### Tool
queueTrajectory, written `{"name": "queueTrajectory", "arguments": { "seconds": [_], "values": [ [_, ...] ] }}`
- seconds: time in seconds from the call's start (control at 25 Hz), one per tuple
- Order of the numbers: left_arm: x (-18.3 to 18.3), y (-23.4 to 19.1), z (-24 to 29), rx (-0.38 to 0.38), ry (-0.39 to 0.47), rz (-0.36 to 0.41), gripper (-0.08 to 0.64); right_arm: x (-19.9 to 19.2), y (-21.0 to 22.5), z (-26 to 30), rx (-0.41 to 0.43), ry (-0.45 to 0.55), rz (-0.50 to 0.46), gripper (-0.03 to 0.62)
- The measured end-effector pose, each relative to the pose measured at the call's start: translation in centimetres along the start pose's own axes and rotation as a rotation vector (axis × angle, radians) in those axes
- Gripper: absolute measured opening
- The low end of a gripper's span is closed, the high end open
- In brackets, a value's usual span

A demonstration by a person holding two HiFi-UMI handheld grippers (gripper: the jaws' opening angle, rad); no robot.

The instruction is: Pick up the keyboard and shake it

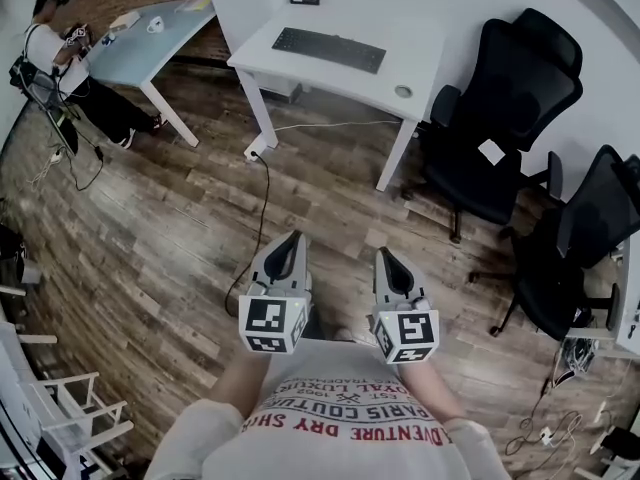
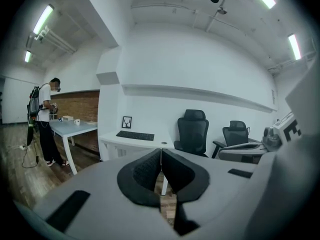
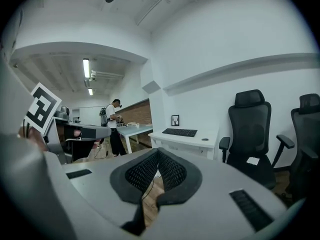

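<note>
Both grippers — left gripper [image 1: 290, 251] and right gripper [image 1: 391, 264] — are hovering clenched and empty, well short of the white desk [image 1: 420, 60] bearing the keyboard [image 1: 329, 49].

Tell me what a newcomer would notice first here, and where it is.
Two grey claws, the left claw and the right claw, both shut and empty, point out over the wood floor at the bottom of the head view. Beyond them a black keyboard lies on a white desk, with two black office chairs to its right.

Small items [image 1: 126, 18] on far table [image 1: 160, 50]: indistinct.
</note>
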State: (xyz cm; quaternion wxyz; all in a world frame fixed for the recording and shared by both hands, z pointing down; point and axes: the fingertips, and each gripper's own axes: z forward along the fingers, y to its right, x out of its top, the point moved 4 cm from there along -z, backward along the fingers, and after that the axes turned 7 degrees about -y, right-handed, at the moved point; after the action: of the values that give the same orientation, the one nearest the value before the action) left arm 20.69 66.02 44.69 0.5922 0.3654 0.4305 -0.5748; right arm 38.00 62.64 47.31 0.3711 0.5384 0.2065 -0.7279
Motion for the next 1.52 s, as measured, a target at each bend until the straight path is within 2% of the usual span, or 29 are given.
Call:
{"name": "queueTrajectory", "arguments": {
  "seconds": [0.32,0.64,0.84,1.0,1.12,1.36,1.52],
  "values": [
    [0.8,-5.1,5.9,-0.010,-0.053,-0.053,0.026,0.4,1.9,7.3,-0.040,-0.111,0.044,0.025],
    [3.5,-13.5,11.2,-0.001,-0.052,-0.100,0.026,3.8,0.4,16.6,-0.040,-0.130,0.020,0.025],
    [5.3,-20.3,13.5,0.019,-0.021,-0.117,0.026,6.1,-1.9,22.6,-0.041,-0.121,-0.011,0.025],
    [6.9,-24.7,15.1,0.032,0.008,-0.088,0.026,8.0,-2.5,26.3,-0.056,-0.103,-0.026,0.025],
    [7.5,-26.7,16.2,0.047,0.011,-0.079,0.026,8.9,-2.4,28.5,-0.064,-0.105,-0.021,0.025],
    [7.7,-28.2,19.2,0.047,-0.009,-0.121,0.026,9.9,-1.3,32.1,-0.060,-0.107,-0.022,0.025],
    [8.3,-29.0,21.9,0.073,-0.011,-0.142,0.026,10.6,0.7,35.0,-0.039,-0.098,-0.024,0.025]
  ]
}}
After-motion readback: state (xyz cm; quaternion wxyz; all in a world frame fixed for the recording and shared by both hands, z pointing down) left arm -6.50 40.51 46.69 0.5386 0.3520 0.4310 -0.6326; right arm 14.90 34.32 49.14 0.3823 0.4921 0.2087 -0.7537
